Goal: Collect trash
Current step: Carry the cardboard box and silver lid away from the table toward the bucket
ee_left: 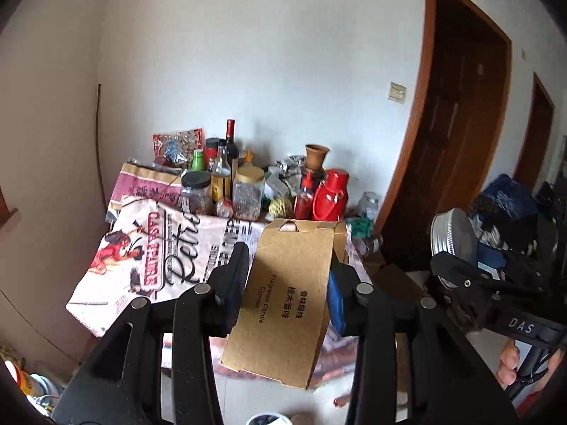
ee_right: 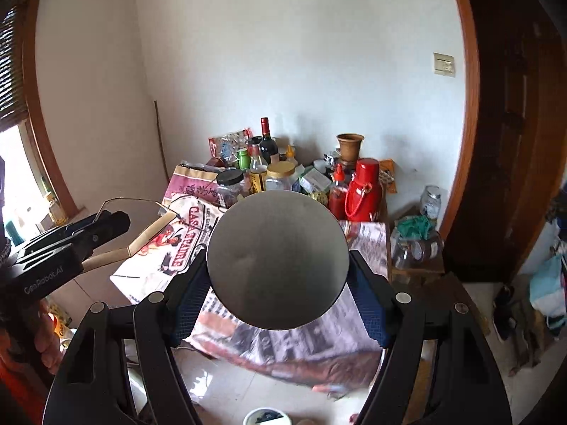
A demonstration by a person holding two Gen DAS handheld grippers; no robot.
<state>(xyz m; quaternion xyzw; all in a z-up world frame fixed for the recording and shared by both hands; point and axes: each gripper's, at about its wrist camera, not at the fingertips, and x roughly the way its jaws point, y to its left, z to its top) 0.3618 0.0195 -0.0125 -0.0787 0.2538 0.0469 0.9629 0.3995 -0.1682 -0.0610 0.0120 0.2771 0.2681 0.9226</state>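
A flattened brown cardboard box [ee_left: 283,304], printed "Fragrance Candle Cypress", hangs tilted with its open end down, pinched at both side edges, while a round metal tin [ee_right: 278,260] with a ribbed rim is clamped on edge, flat face showing.

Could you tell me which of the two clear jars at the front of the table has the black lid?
The left clear jar has the black lid; the jar beside it has a yellowish lid.

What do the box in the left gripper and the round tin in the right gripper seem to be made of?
Box: probably thin brown cardboard, matte, with folded flaps and printed text.
Round tin: likely metal, dull grey satin face; the left wrist view shows a shiny ribbed silver rim.
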